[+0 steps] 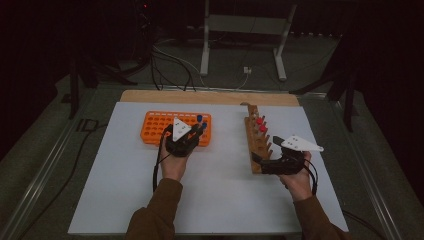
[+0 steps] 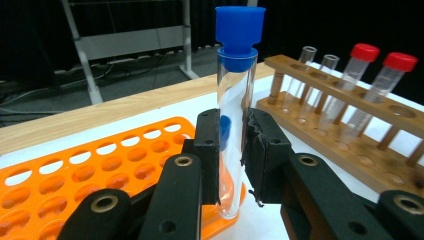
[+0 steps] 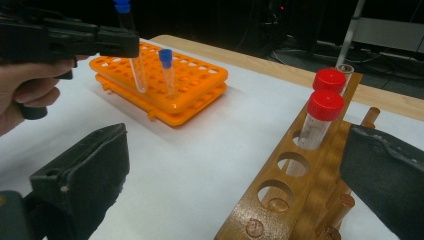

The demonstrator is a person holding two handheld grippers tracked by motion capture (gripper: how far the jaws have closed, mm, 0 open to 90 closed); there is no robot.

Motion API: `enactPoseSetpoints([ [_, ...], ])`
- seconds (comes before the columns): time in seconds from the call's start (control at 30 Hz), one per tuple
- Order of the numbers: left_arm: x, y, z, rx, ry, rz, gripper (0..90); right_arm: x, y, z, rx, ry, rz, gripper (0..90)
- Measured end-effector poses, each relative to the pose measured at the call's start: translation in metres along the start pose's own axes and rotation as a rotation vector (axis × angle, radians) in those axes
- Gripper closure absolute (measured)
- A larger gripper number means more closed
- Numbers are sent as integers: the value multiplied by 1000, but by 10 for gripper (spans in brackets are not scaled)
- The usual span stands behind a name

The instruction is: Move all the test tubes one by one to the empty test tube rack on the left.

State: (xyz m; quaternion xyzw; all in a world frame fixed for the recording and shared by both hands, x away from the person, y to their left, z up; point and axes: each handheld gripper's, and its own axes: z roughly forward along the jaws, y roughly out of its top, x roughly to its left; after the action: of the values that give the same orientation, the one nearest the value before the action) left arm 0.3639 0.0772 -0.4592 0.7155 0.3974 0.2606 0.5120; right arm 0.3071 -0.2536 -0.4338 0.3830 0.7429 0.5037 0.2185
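Clamped in the left gripper [image 2: 232, 165], a blue-capped tube [image 2: 235, 125] hung upright over the orange rack's [image 2: 75, 175] edge; tilting could snag a hole; the right gripper [image 3: 225, 185] gaped beside the wooden rack [image 3: 295, 190].

Counts: tubes, racks, grippers

Two racks: one orange [image 1: 159, 126], one wooden [image 1: 256, 137]. Two blue-capped tubes: one [image 2: 235, 120] clamped upright in the left gripper [image 2: 232, 160], another [image 3: 167, 70] standing in the orange rack. Two red-capped tubes [image 2: 357, 70] [image 2: 390, 80] in the wooden rack, plus two uncapped ones [image 2: 302, 70] [image 2: 325, 75] beside them. Six tubes in all. Two grippers, counting the right gripper [image 3: 235, 165].
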Motion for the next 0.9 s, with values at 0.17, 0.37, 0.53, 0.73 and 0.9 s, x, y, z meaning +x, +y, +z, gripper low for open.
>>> enactPoseSetpoints([
  [0.17,4,0,8,13,25,-2,773,0,0,-1,-3,2,3,0],
  [0.37,7,-3,17,23,50,-18,773,0,0,-1,-5,8,7,0],
  [0.53,11,-7,23,35,72,-33,773,0,-1,-1,-8,11,8,0],
  [0.73,10,-13,28,69,71,-20,773,0,-1,-1,-7,14,8,0],
  [0.9,10,-20,33,111,69,-16,774,0,-1,-1,-4,16,5,0],
])
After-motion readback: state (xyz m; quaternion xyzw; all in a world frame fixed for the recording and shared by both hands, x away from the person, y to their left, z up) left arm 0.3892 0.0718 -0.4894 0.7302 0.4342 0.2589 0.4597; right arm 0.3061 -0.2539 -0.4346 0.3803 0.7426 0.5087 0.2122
